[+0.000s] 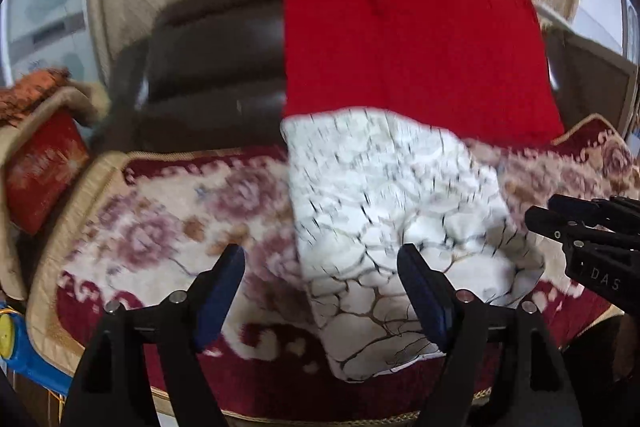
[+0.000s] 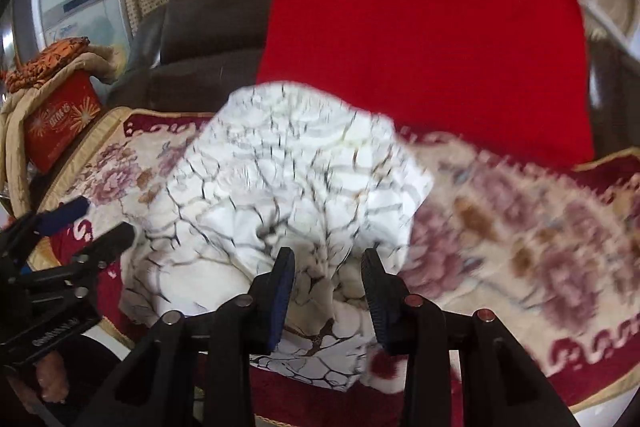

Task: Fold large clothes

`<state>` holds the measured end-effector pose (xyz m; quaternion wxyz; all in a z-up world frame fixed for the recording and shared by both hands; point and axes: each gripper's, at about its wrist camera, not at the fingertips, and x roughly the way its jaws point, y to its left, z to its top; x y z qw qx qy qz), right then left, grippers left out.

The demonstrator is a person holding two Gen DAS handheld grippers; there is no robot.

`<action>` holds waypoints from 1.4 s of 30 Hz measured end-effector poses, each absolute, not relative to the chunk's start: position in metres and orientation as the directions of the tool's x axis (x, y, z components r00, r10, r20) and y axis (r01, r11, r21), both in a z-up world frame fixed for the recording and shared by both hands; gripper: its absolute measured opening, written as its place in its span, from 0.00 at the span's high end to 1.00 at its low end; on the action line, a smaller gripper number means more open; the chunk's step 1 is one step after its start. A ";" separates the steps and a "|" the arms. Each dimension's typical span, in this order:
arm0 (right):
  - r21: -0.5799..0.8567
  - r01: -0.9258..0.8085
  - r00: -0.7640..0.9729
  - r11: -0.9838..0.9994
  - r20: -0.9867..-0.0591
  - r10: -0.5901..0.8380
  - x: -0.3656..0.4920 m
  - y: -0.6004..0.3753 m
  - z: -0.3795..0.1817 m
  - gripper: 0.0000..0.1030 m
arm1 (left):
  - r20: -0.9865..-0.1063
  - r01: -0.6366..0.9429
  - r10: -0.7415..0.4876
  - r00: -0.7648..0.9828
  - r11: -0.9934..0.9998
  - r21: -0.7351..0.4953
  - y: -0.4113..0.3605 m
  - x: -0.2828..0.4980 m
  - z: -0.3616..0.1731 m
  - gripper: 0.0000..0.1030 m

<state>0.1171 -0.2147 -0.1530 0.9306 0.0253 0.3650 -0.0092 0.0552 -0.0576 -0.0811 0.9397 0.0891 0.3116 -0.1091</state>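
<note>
Right wrist: white cloth (image 2: 280,179) is bunched between right gripper (image 2: 328,291), not clenched; left gripper (image 1: 320,291) released. Edges should be lined up w/ red cloth (image 2: 432,47).

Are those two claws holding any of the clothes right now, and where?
The left claw is open and holds nothing. The right claw is open around a bunched near edge of the white patterned garment, not clamped on it.

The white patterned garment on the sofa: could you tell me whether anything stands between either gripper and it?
Nothing visible does. The white patterned garment lies uncovered on the floral sofa cover, directly ahead of the open left gripper and right gripper.
</note>
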 end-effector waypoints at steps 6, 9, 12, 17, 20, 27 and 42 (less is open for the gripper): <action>-0.038 0.056 0.811 0.998 -0.581 -0.068 0.100 -0.192 -0.110 0.43 | -0.525 0.230 -0.146 0.839 0.968 0.098 -0.045 0.032 -0.042 0.18; -0.041 0.068 0.824 0.997 -0.562 -0.079 0.090 -0.191 -0.097 0.43 | -0.503 0.222 -0.141 0.853 0.969 0.106 -0.043 0.022 -0.031 0.18; -0.048 0.075 0.838 0.996 -0.538 -0.089 0.079 -0.190 -0.086 0.43 | -0.496 0.224 -0.146 0.856 0.970 0.100 -0.042 0.015 -0.024 0.18; -0.049 0.088 0.865 0.995 -0.492 -0.101 0.061 -0.188 -0.066 0.43 | -0.469 0.221 -0.151 0.870 0.970 0.098 -0.043 0.000 -0.010 0.18; -0.061 0.101 0.876 0.993 -0.468 -0.118 0.051 -0.187 -0.057 0.43 | -0.455 0.220 -0.157 0.876 0.971 0.088 -0.043 -0.008 -0.001 0.18; -0.058 0.114 0.900 0.992 -0.416 -0.128 0.026 -0.186 -0.034 0.43 | -0.453 0.223 -0.182 0.873 0.974 0.037 -0.043 -0.024 0.016 0.18; -0.034 0.121 0.923 0.992 -0.365 -0.125 -0.002 -0.182 0.000 0.43 | -0.257 0.167 -0.102 0.961 0.955 0.246 -0.055 -0.074 0.071 0.10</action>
